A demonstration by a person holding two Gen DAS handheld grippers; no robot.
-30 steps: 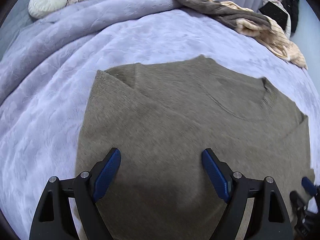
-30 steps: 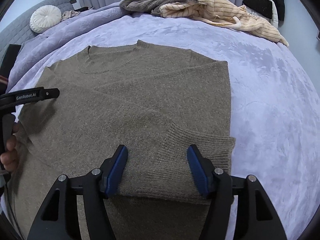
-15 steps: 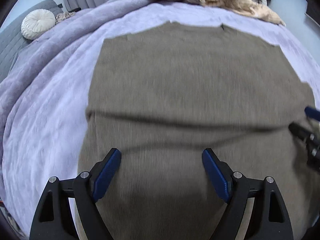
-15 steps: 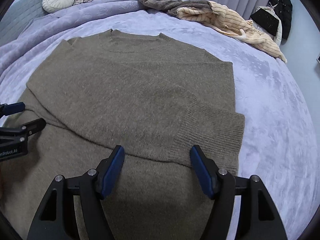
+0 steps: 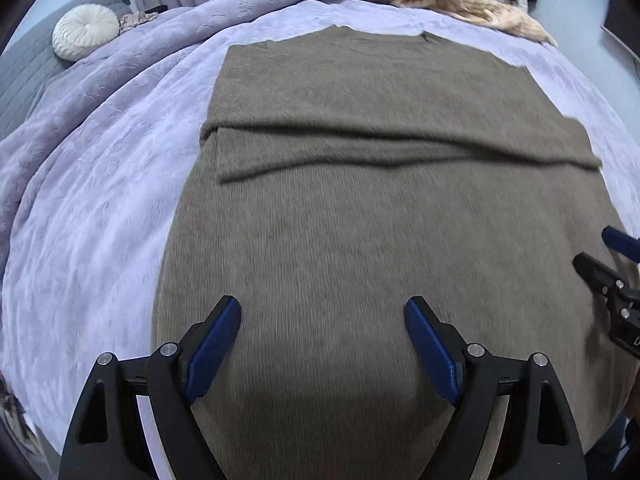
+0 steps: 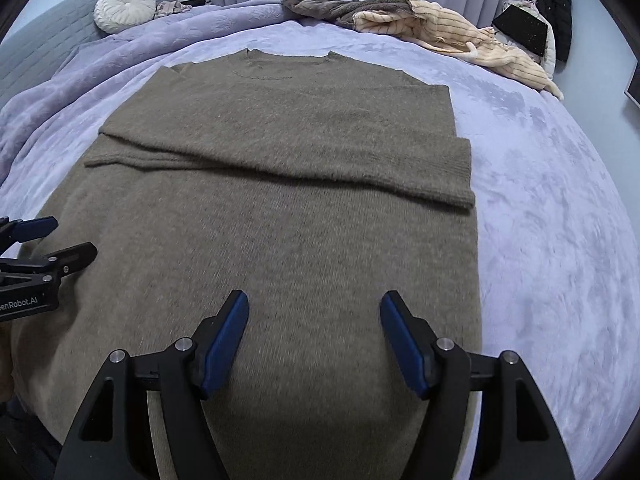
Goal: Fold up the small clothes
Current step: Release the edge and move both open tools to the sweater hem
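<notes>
Both sleeves lie folded across the chest of the olive sweater (image 6: pixel 280 216), which fills the frame's centre, spread flat on the lavender bed (image 6: pixel 560 200), narrowed ready for a bottom-up fold. Left tongs (image 5: pixel 322 340) and right tongs (image 6: pixel 314 332) hover wide apart over its hem at lower centre, gripping nothing, probably to take it.
</notes>
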